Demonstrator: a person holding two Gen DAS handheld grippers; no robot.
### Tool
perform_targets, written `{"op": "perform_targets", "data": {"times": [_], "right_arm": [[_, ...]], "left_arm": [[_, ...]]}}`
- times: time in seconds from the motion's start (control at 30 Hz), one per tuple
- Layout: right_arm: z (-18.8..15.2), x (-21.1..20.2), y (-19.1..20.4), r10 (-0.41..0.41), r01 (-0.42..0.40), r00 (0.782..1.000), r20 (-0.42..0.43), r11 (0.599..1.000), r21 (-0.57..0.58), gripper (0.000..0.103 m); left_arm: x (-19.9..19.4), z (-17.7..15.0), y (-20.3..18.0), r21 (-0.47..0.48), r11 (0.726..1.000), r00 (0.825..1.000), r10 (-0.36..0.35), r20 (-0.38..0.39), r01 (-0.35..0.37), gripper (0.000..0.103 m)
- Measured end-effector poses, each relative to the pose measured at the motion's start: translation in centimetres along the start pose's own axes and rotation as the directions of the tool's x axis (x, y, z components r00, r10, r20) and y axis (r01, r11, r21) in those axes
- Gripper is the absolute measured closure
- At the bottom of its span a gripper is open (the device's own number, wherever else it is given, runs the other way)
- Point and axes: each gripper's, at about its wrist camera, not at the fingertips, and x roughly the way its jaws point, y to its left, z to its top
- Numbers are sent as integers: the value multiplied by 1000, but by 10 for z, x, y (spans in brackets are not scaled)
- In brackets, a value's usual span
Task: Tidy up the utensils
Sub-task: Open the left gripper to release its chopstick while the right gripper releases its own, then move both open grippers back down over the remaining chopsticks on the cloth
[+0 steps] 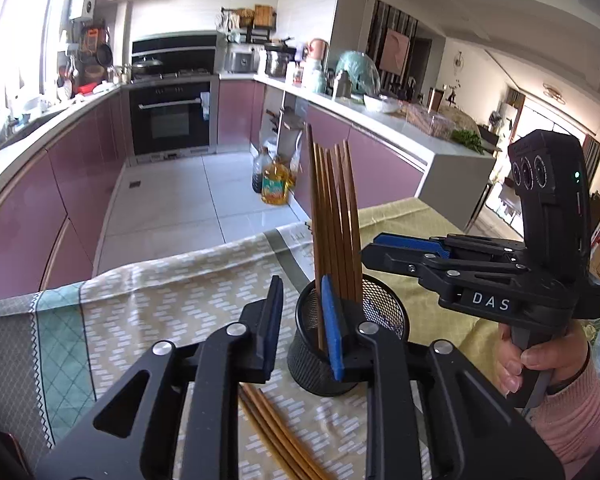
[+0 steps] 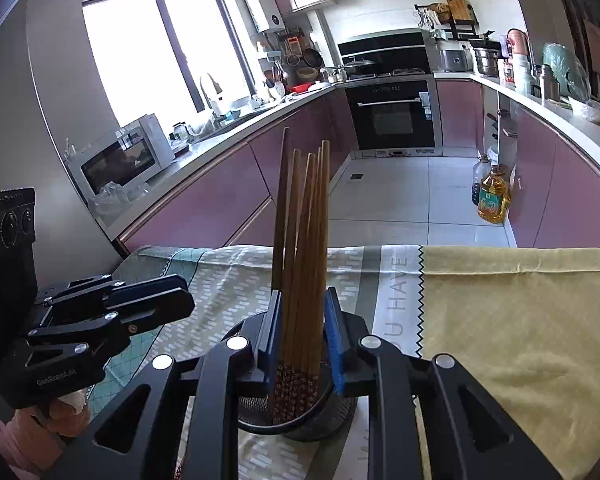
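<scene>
Straddling: right tongs (image 2: 300, 340) stand slightly apart around the upright chopsticks (image 2: 302, 240), pads not visibly pressing.
Left tongs: left tongs (image 1: 306, 332) apart, empty, right pad at the cup (image 1: 384, 304) rim.
Cup: mesh, on the bench (image 1: 159, 312), just ahead of both tongs.
Loose sticks: spare chopsticks (image 1: 275, 432) lie flat near the left tongs, long axis running near-to-far; left hand nearer.
Hidden: their near ends cut off; the cup's base sits behind the right tongs.

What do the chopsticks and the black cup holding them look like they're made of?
Chopsticks: probably wood or bamboo, brown and matte, with patterned lower ends. Black cup: apparently metal wire mesh with a dark coating; the see-through grid wall shows it.
</scene>
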Motion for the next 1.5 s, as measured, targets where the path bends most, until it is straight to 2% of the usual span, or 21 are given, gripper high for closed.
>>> {"op": "perform_targets", "data": {"times": [0.07, 0.17, 0.3, 0.4, 0.5, 0.57, 0.7, 0.93, 1.17, 1.5], "right_arm": [[-3, -11, 7, 16, -15, 1000, 24, 1000, -20, 81], [-11, -28, 21, 51, -48, 997, 53, 997, -68, 76], [-26, -44, 42, 101, -92, 993, 58, 986, -136, 67], [-43, -43, 55, 130, -124, 991, 21, 977, -172, 63], [-61, -31, 61, 135, -139, 990, -36, 976, -167, 59], [-74, -18, 62, 136, -148, 987, -87, 977, -152, 59], [-99, 6, 65, 116, -139, 978, -174, 982, -128, 58], [-123, 25, 72, 79, -114, 966, -245, 984, -133, 58], [-133, 27, 79, 46, -87, 965, -257, 984, -153, 58], [-141, 27, 87, 15, -66, 964, -266, 981, -181, 58]], "left_arm": [[-16, -6, 3, -11, 1000, 999, 17, 40, -17, 67], [-37, -17, 6, -13, 998, 995, 56, 88, -55, 57], [-54, -38, 12, -30, 995, 990, 101, 102, -98, 44], [-59, -60, 21, -50, 988, 986, 148, 80, -144, 28], [-59, -78, 28, -67, 983, 984, 173, 44, -170, 24], [-57, -91, 31, -70, 975, 977, 213, 19, -211, 15], [-56, -112, 35, -67, 963, 965, 261, -14, -262, 13], [-49, -132, 37, -61, 952, 953, 296, -67, -300, 13], [-42, -143, 37, -59, 952, 949, 293, -112, -301, 14], [-37, -150, 28, -50, 955, 949, 283, -136, -292, 15]]}}
